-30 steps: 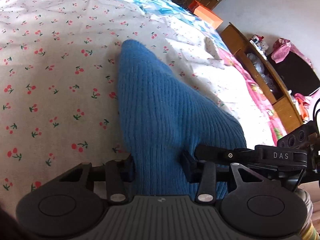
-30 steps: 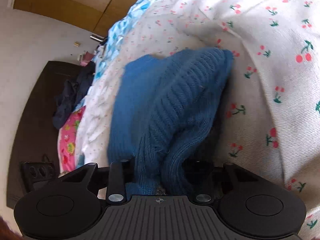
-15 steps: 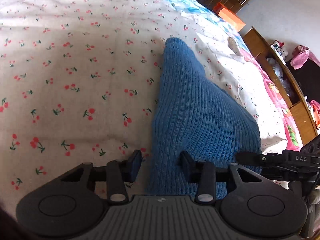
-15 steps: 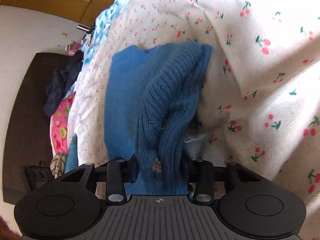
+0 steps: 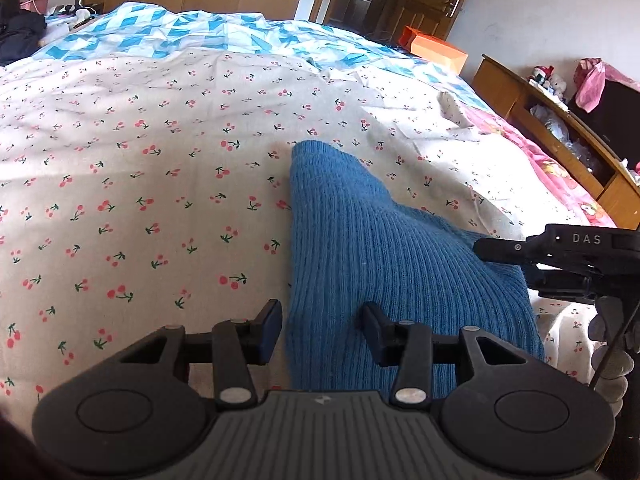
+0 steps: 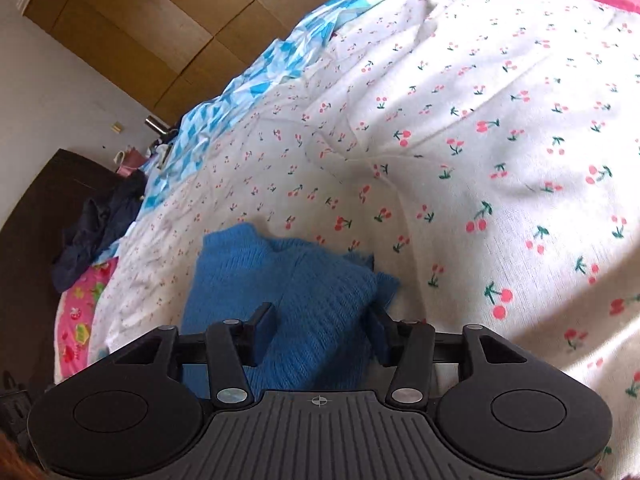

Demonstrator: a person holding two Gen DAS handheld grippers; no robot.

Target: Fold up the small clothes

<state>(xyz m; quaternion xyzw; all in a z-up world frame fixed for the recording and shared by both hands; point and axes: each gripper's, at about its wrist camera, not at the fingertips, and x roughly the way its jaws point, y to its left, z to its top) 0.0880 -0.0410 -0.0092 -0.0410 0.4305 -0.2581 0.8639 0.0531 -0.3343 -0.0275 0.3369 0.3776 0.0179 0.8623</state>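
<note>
i am looking along two hand-held tools over a bed (image 5: 120, 168) covered by a cream sheet printed with small red cherries. a blue knitted sweater (image 5: 376, 248) lies on this sheet, folded into a long tapering shape with its narrow end pointing away from me.

in the left wrist view, my left tool (image 5: 320, 330) sits low over the near end of the sweater with its two fingers spread apart. the left finger is over the bare sheet just beside the sweater's edge, and the right finger is over the knit. nothing is clamped between them. my right tool (image 5: 560, 256) shows at the right edge of this view, beside the sweater's right side.

in the right wrist view, my right tool (image 6: 322, 332) also has its fingers apart, with the sweater (image 6: 296, 300) bunched between and beneath them; i cannot tell whether they touch the knit.

an orange box (image 5: 434, 50) sits beyond the bed's far corner, near a wooden door.
</note>
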